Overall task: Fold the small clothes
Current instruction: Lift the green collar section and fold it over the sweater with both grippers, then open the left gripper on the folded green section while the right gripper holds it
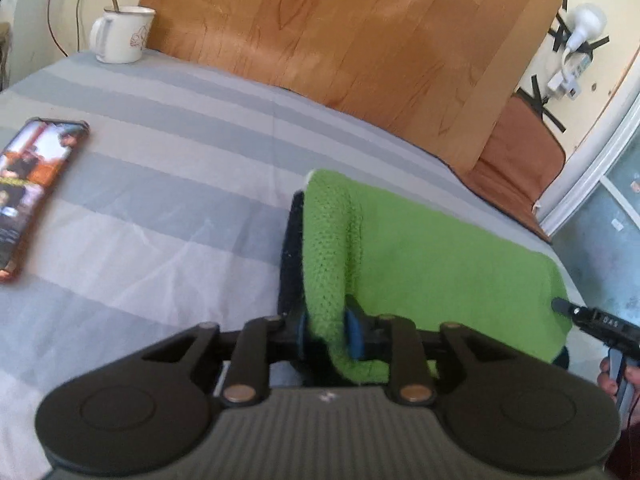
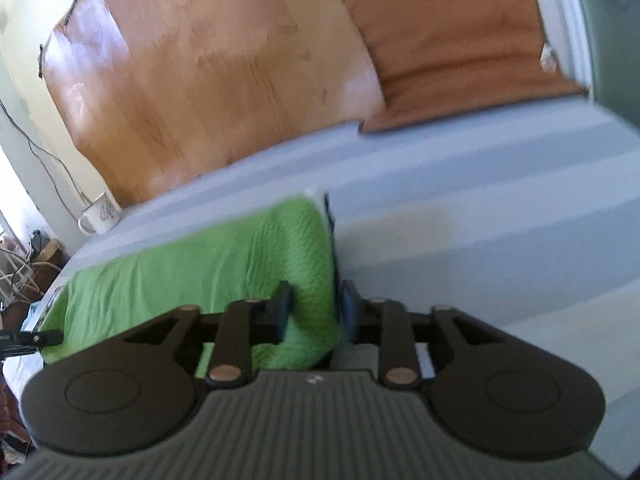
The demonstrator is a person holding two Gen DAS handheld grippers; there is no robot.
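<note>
A green knitted garment (image 1: pixel 440 256) lies on the grey striped sheet (image 1: pixel 160 160), with a dark layer (image 1: pixel 292 256) showing under its left edge. My left gripper (image 1: pixel 330 332) is shut on that raised left edge, which bunches between the blue pads. In the right wrist view the same garment (image 2: pixel 200 264) stretches to the left. My right gripper (image 2: pixel 316 312) is shut on its near right edge, a fold of green knit squeezed between the pads. The right tool's tip (image 1: pixel 592 320) and a hand (image 1: pixel 612 376) show at the left wrist view's right border.
A white mug (image 1: pixel 120 34) with a spoon stands at the far left corner. A flat item with a printed cover (image 1: pixel 36 184) lies on the left. A wooden board (image 1: pixel 340 40) and a brown cushion (image 1: pixel 516 156) lean behind the bed. Cables (image 2: pixel 24 272) hang beyond its left end.
</note>
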